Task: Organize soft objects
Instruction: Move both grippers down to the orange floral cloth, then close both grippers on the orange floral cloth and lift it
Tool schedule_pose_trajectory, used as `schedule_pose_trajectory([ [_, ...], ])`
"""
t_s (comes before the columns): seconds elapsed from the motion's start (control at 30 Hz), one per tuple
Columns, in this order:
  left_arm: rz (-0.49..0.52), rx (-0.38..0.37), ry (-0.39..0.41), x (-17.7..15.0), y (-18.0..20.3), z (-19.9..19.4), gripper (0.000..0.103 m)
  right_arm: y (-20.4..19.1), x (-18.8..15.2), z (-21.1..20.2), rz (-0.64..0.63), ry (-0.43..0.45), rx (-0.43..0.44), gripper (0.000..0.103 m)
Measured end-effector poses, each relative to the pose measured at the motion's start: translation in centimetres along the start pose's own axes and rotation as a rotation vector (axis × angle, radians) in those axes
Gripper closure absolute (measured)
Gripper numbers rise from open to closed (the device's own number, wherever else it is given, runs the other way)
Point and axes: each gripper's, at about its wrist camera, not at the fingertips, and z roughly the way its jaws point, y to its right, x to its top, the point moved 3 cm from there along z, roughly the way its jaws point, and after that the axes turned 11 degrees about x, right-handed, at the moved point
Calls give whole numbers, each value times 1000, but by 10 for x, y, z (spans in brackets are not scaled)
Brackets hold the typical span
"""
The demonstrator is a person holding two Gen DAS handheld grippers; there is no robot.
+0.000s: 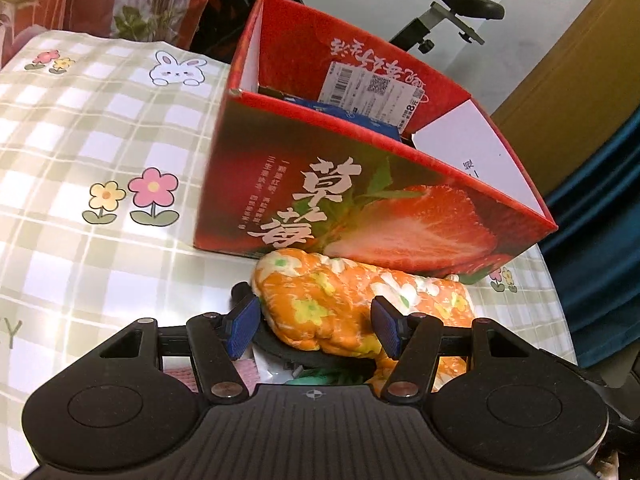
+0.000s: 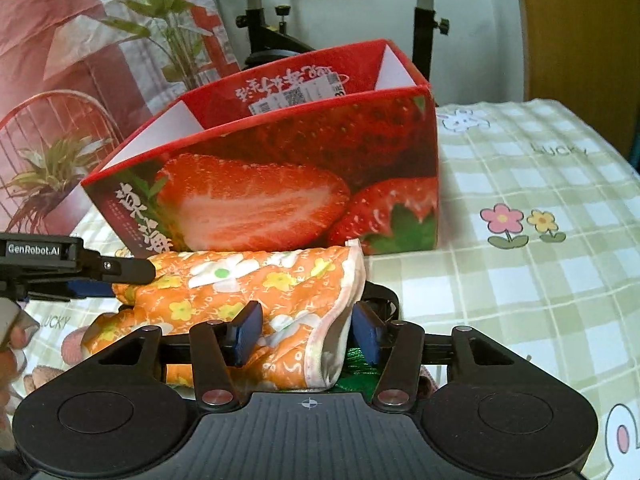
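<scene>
Cloth point(image 1: 344, 304), orange floral, bundled on table point(image 1: 80, 140) before box point(image 1: 360, 200); left gripper point(image 1: 316, 326) and right gripper point(image 2: 306, 334) straddle opposite ends half-open, pad contact unclear, likely for lifting in.

An orange cloth point(image 1: 344, 300) with yellow and white flowers lies crumpled between the left fingers point(image 1: 244, 320), against the strawberry box point(image 1: 384, 216); its white-edged end point(image 2: 332, 320) sits between the right fingers point(image 2: 248, 330).
</scene>
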Motion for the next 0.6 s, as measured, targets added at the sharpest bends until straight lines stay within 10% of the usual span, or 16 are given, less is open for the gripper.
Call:
schedule_pose_trajectory([
  [0.27,45,-2,37,-1,3,-10,80,-2,4,-7,-5,6,10,88],
  [0.6,121,-9,190,3,11,-64,82,-36,23,-47,-134,107,73,93],
])
